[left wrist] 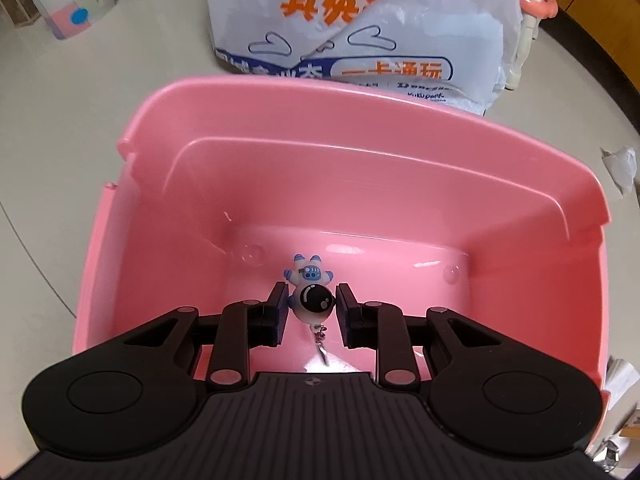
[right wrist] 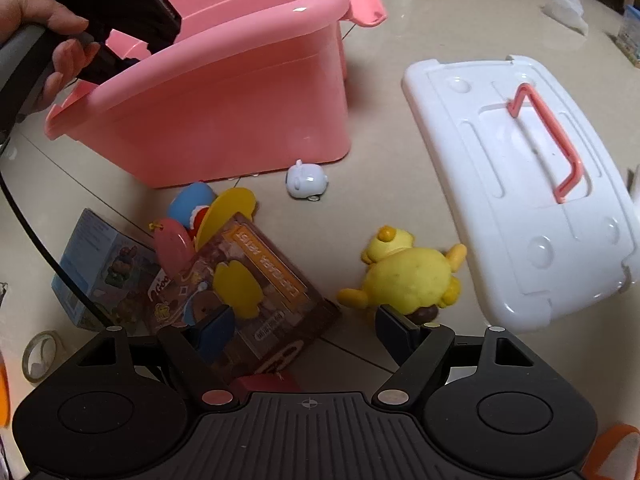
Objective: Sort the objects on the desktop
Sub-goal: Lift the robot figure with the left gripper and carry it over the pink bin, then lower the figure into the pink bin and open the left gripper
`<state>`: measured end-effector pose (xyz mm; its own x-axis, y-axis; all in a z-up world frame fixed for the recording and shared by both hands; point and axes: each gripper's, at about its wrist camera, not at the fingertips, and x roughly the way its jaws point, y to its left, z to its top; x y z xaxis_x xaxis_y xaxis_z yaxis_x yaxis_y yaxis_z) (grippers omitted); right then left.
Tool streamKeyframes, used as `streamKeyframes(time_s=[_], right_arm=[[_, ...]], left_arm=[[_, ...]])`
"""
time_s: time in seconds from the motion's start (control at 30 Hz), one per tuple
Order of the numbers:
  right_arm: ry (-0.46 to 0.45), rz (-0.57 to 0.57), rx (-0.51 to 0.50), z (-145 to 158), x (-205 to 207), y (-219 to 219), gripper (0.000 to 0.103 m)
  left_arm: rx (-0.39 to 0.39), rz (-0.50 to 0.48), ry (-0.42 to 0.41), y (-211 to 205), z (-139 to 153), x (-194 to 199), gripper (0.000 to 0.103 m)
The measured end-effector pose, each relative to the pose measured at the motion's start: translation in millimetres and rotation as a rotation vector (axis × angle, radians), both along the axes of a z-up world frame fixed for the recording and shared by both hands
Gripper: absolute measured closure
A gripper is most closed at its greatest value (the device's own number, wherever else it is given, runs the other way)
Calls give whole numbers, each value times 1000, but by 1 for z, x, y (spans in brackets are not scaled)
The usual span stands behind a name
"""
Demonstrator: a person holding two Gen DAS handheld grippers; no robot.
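A pink storage bin (left wrist: 360,184) fills the left wrist view. My left gripper (left wrist: 312,308) hangs inside it, open, with a small white and blue astronaut keychain (left wrist: 310,292) between the fingers, apart from both pads. In the right wrist view the same bin (right wrist: 224,92) stands at the upper left. My right gripper (right wrist: 308,324) is open and empty above the floor. A brown toy box (right wrist: 256,292) lies by its left finger. A yellow duck plush (right wrist: 408,272) lies by its right finger.
A white lid with a pink handle (right wrist: 528,188) lies to the right. A small white pig toy (right wrist: 306,180), a blue box (right wrist: 100,268), a tape roll (right wrist: 40,354) and colourful toys (right wrist: 200,216) lie by the bin. A white printed bag (left wrist: 352,24) stands behind the bin.
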<state>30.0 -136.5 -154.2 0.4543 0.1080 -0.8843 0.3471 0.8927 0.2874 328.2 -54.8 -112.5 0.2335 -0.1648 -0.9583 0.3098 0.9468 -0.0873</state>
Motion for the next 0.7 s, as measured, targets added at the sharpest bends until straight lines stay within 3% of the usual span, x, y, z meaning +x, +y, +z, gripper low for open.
streamKeyframes(time_s=[0.23, 0.7], right_arm=[[-2, 18, 4, -1, 8, 8, 28], [-4, 12, 33, -6, 16, 10, 28]], left_arm=[[25, -56, 74, -11, -20, 9, 77], [90, -58, 255, -16, -54, 20, 77]])
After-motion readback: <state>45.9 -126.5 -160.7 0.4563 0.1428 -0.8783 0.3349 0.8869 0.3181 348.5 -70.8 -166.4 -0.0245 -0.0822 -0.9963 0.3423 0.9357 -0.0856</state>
